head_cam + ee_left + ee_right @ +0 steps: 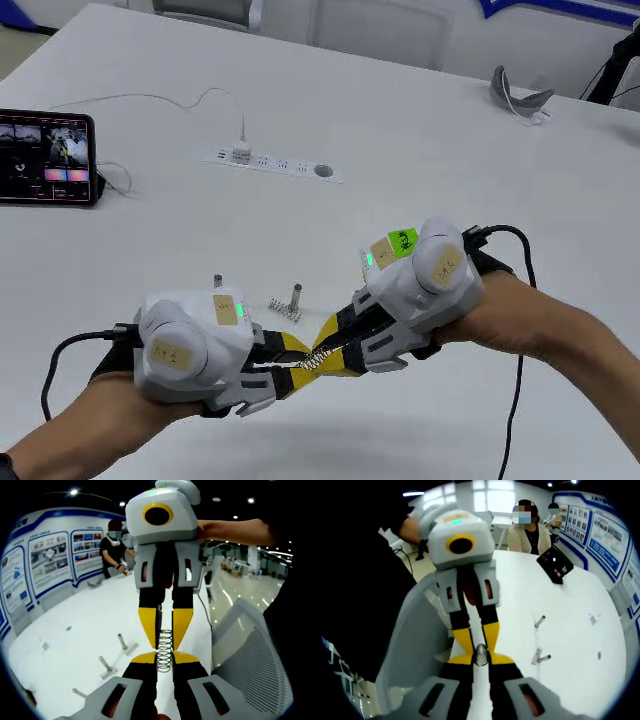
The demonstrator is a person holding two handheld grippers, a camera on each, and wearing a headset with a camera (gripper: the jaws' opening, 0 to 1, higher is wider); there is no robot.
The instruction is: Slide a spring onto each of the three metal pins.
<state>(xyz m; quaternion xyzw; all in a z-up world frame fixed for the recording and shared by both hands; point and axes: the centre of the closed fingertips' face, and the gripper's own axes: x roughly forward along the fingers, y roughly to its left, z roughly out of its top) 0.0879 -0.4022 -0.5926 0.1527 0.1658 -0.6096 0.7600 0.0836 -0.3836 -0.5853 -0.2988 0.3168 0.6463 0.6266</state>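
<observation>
A small wire spring (318,358) hangs above the white table (420,170), stretched between the two sets of yellow-tipped jaws. My left gripper (300,365) is shut on one end and my right gripper (335,350) is shut on the other. In the left gripper view the spring (164,652) runs from my left gripper (165,661) up into the right gripper (165,629). In the right gripper view it appears end-on (480,654). Beyond the grippers, one metal pin (296,295) stands upright with a loose spring (285,310) lying beside it, and a second pin (218,282) stands to the left. A third pin (77,693) lies nearer.
A tablet (45,158) sits at the table's left edge, with a white power strip (270,162) and cable behind the pins. A grey curved band (518,95) lies at the far right. A mesh chair (250,645) stands by the near edge. People sit at the far side.
</observation>
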